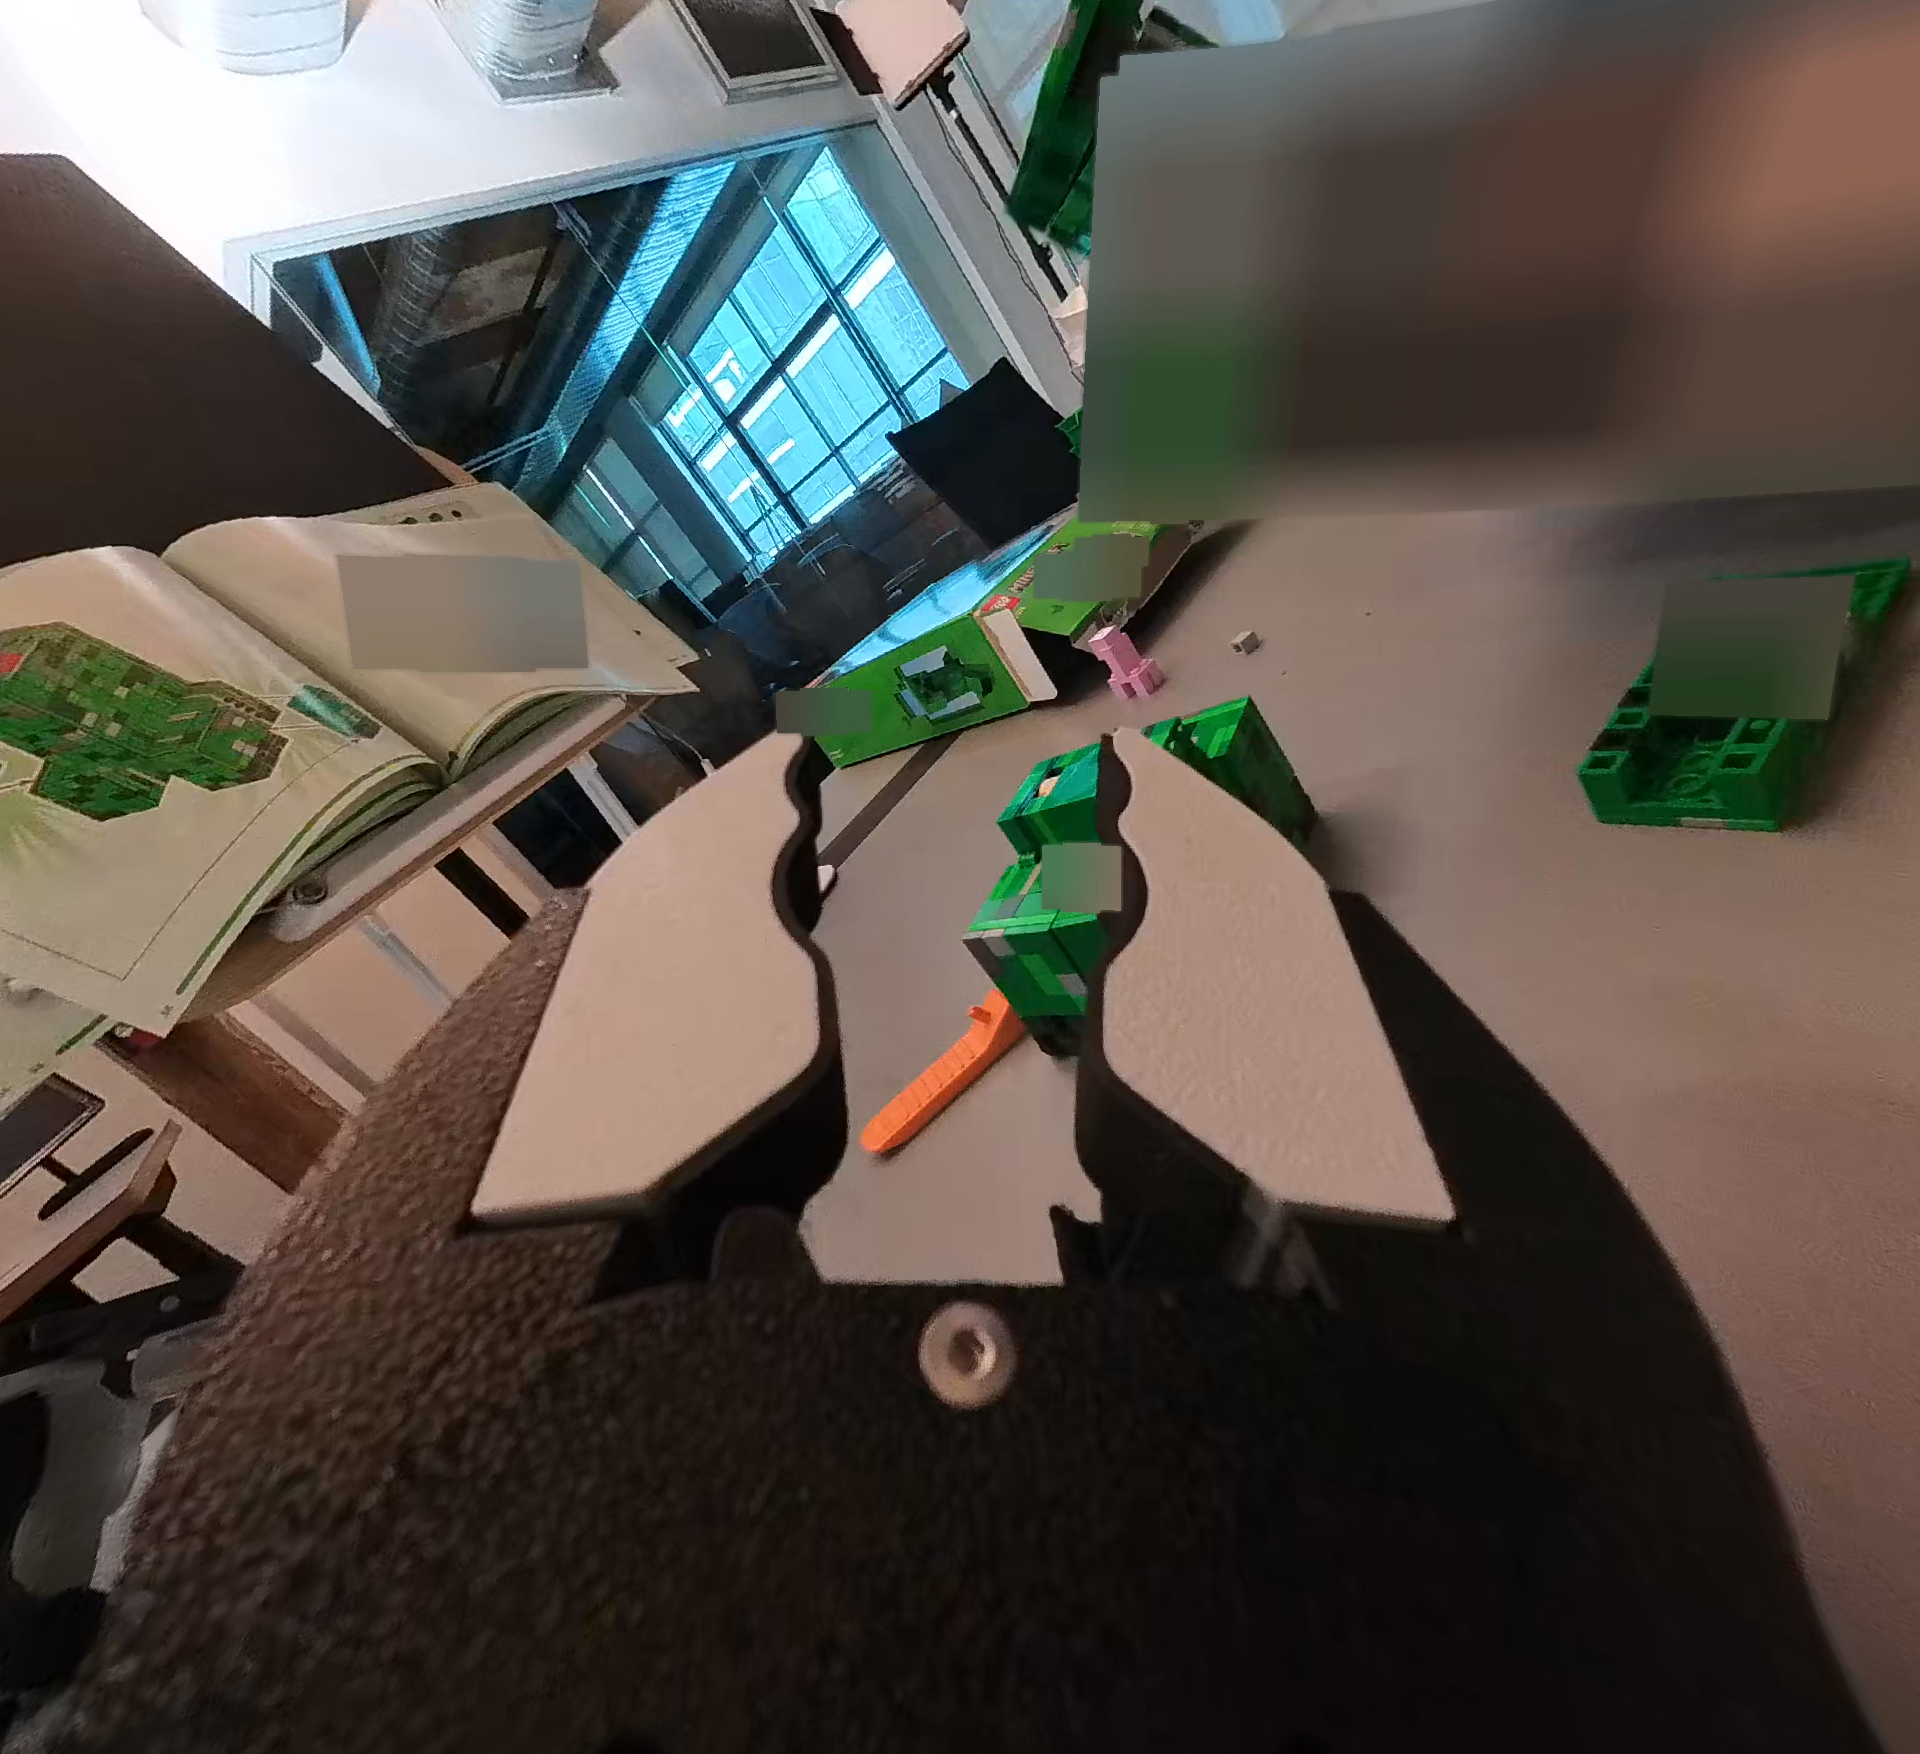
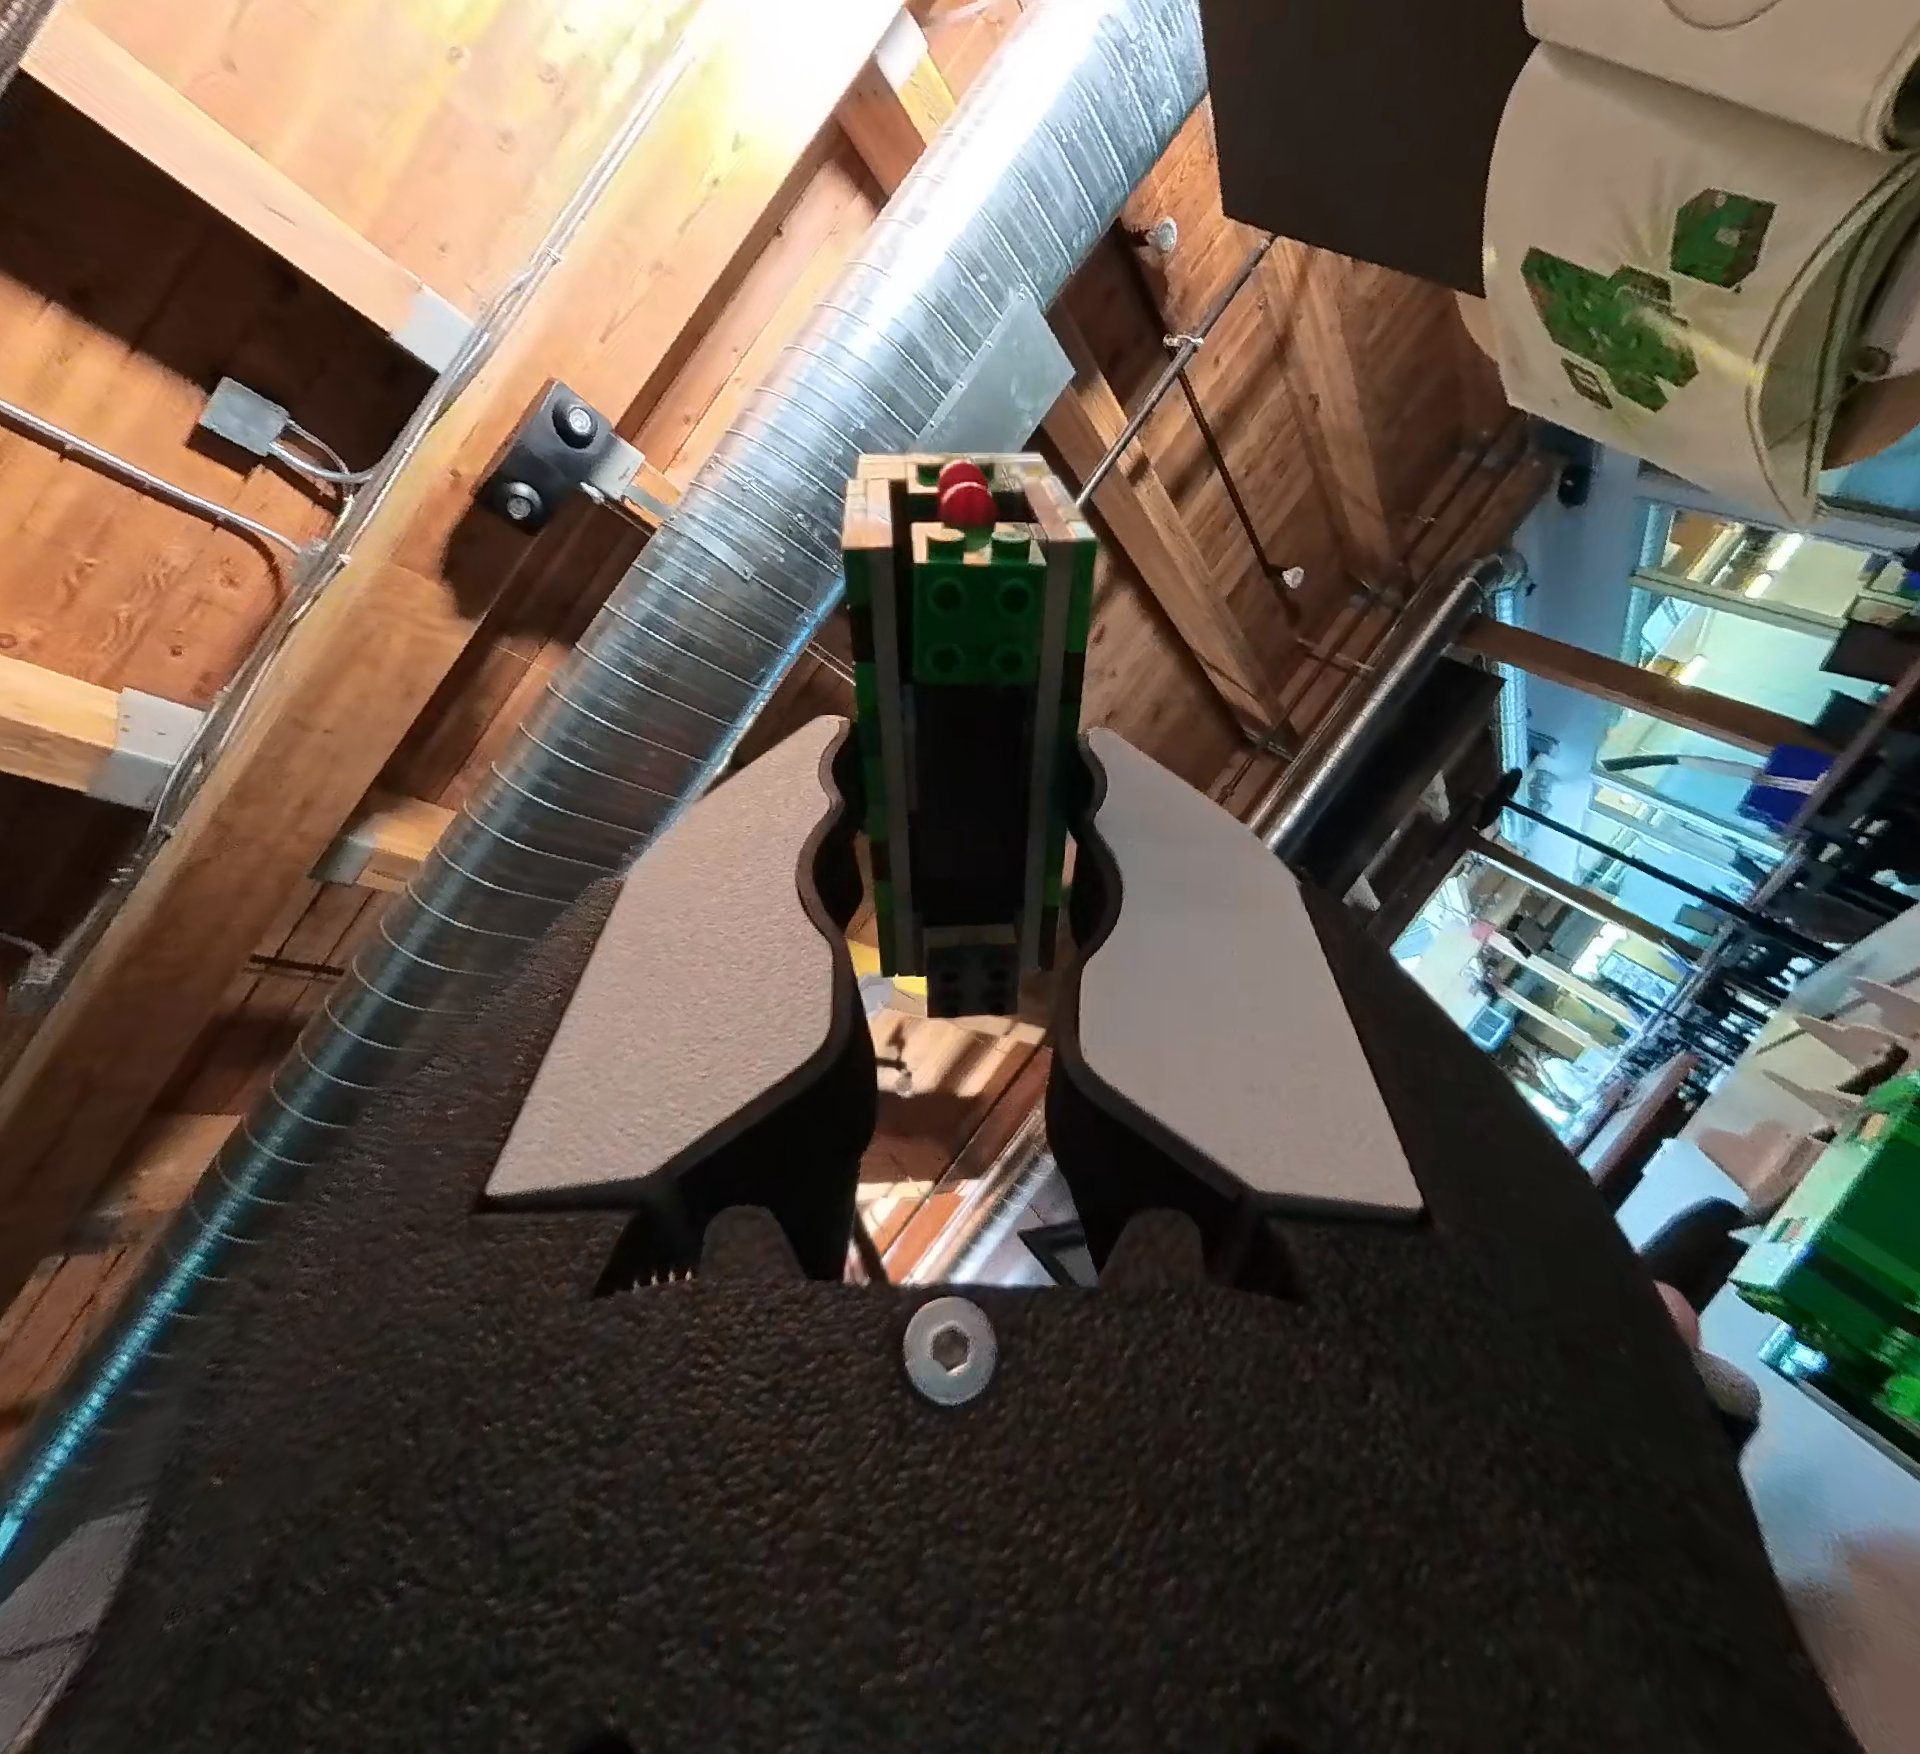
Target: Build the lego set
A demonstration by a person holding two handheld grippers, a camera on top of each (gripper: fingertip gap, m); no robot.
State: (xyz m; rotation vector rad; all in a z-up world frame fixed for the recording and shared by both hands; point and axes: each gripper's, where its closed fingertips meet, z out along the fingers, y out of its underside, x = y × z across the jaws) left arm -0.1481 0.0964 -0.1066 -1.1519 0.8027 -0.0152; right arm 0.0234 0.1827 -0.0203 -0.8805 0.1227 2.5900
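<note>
My left gripper (image 1: 961,754) is open and empty above the grey table (image 1: 1455,925). Beyond its fingers a green and grey lego figure (image 1: 1039,935) lies on the table, with a green block assembly (image 1: 1242,764) behind it and an orange brick separator (image 1: 945,1076) in front. My right gripper (image 2: 961,748) is shut on a tall green and black lego column (image 2: 971,717) with red studs (image 2: 964,494) at its far end. It is held up and points at the ceiling.
An open instruction booklet (image 1: 239,717) rests on a stand at left, also in the right wrist view (image 2: 1683,250). A green set box (image 1: 925,676), a pink lego piece (image 1: 1127,665), a small grey piece (image 1: 1245,641) and a larger green lego build (image 1: 1714,759) lie on the table.
</note>
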